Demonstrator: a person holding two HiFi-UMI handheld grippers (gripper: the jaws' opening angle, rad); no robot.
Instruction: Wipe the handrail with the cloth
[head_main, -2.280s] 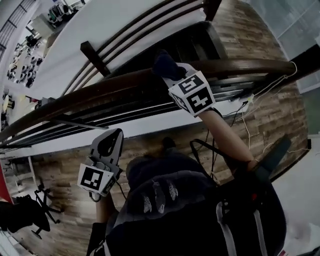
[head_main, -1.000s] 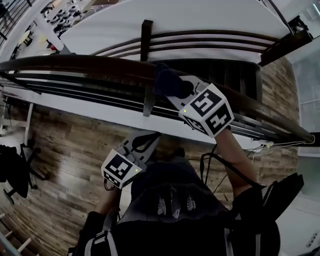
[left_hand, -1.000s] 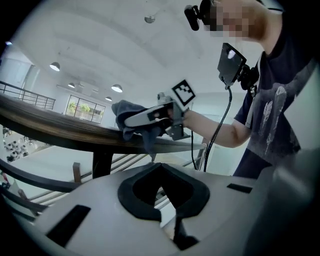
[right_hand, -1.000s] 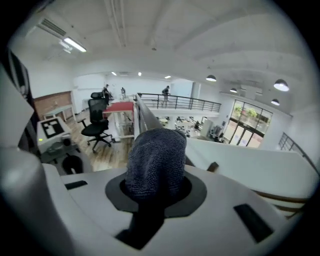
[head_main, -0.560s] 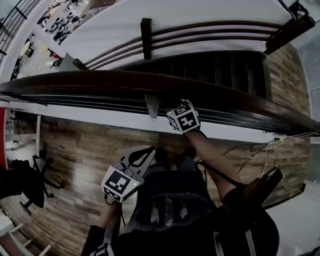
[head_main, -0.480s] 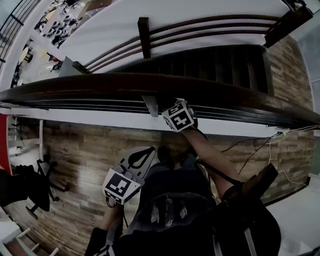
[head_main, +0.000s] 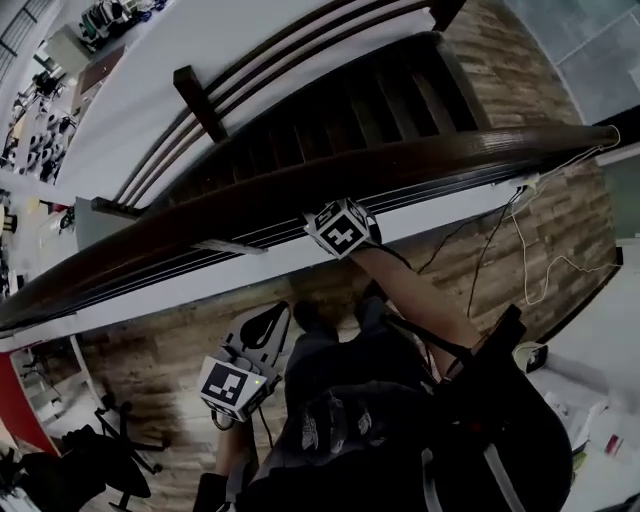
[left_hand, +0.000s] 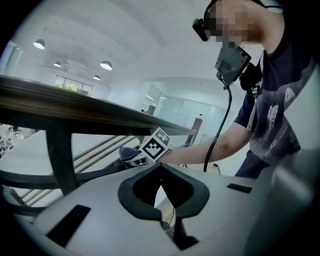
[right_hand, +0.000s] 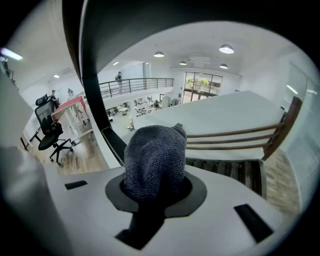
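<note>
Right gripper (right_hand: 154, 182) now below handrail (head_main: 400, 165), jaws tight on cloth (right_hand: 155, 150) — left gripper (left_hand: 161, 167) jaws together

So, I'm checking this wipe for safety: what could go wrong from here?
The cloth is only a bunched wad in the right gripper; if it slipped free, it could drop onto the stairs beyond the handrail. The gripper's hard body sits close against that wooden rail and might scrape it.

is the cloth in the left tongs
No, the left tongs are shut and empty; the cloth is clamped in the right tongs.
</note>
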